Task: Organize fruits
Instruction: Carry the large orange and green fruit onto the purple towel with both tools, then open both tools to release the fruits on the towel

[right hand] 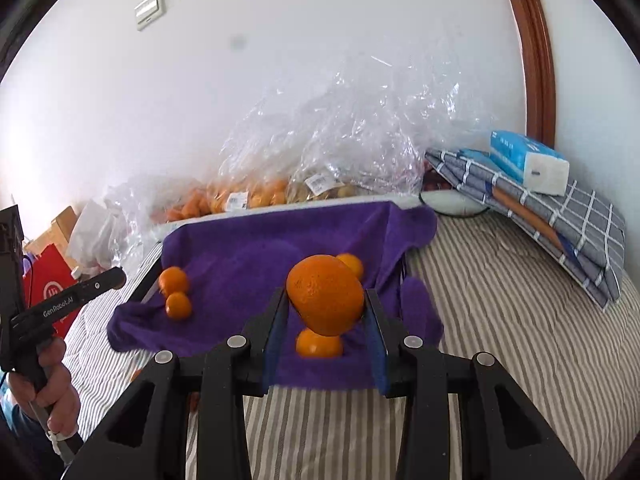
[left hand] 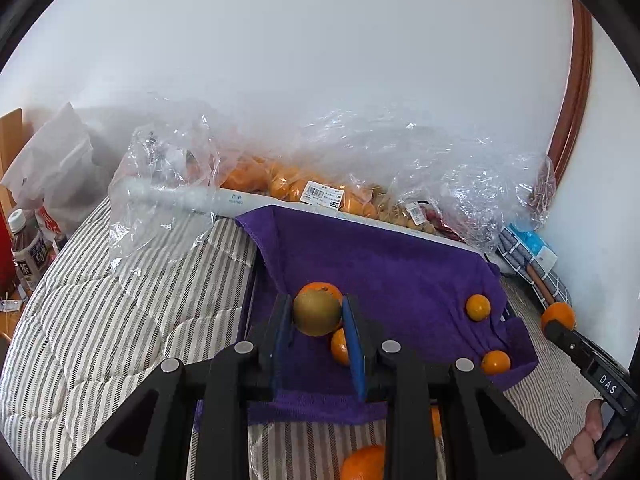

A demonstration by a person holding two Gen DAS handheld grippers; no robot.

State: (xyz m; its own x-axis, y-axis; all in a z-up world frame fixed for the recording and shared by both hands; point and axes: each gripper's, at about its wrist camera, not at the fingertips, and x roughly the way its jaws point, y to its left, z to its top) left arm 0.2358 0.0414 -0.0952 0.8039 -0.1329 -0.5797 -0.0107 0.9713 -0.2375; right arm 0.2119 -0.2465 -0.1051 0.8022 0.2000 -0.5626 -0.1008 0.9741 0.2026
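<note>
a plain white wall (right hand: 280, 80) with a switch plate (right hand: 149, 10), brown wooden door frame (right hand: 536, 60), striped bedding (right hand: 500, 320) below.

"DAS" printed in white on the black handle of the right tool (left hand: 560, 322). "GenRobot.AI" in white along the black body of the left tool (right hand: 116, 278). Large character "茶" on the label of the clear plastic drink bottle (left hand: 26, 246). Barcodes on white price stickers (left hand: 322, 195) on clear plastic fruit bags, digits too small to read.
</note>
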